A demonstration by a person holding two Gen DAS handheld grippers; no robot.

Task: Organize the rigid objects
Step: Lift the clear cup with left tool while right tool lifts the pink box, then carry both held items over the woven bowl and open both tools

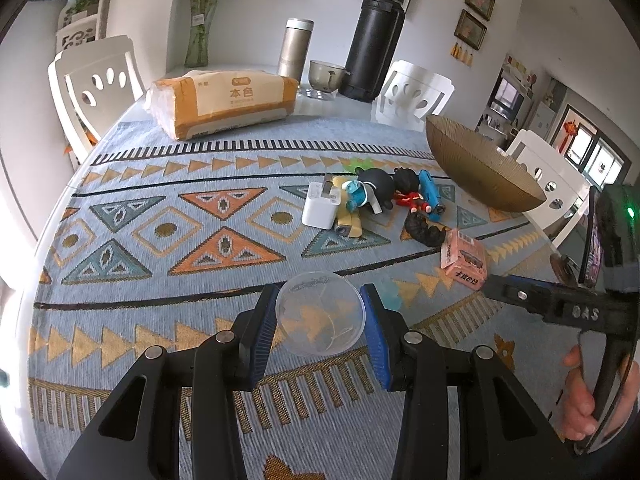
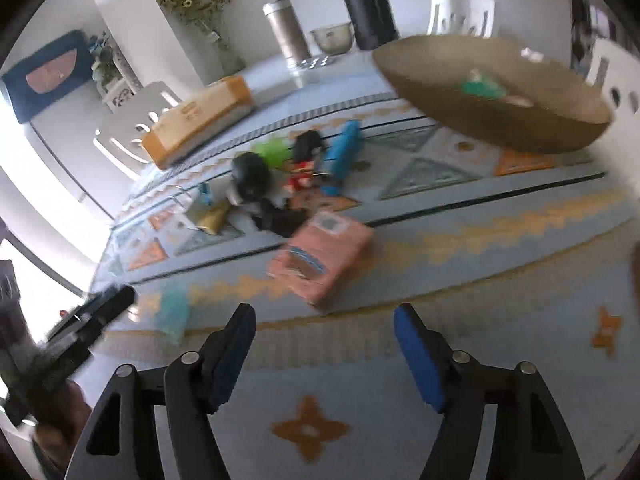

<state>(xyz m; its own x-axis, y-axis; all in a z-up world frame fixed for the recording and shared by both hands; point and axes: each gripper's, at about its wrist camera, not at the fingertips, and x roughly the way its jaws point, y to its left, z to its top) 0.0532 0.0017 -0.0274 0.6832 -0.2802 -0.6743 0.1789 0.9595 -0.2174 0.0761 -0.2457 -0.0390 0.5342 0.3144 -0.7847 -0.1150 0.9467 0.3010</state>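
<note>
Your left tool (image 1: 320, 316) clamps the clear cup (image 1: 320, 314); hold it level. Your right tool (image 2: 324, 344) stands apart, empty; straddle the pink box (image 2: 320, 258) at 12 o'clock, then carry it to the bowl (image 2: 520, 128) at 1 o'clock.

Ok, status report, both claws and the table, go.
Left claw shut on clear plastic cup. Right claw open, empty. Pink box just ahead of it. Toy pile unsorted beside brown bowl.
</note>
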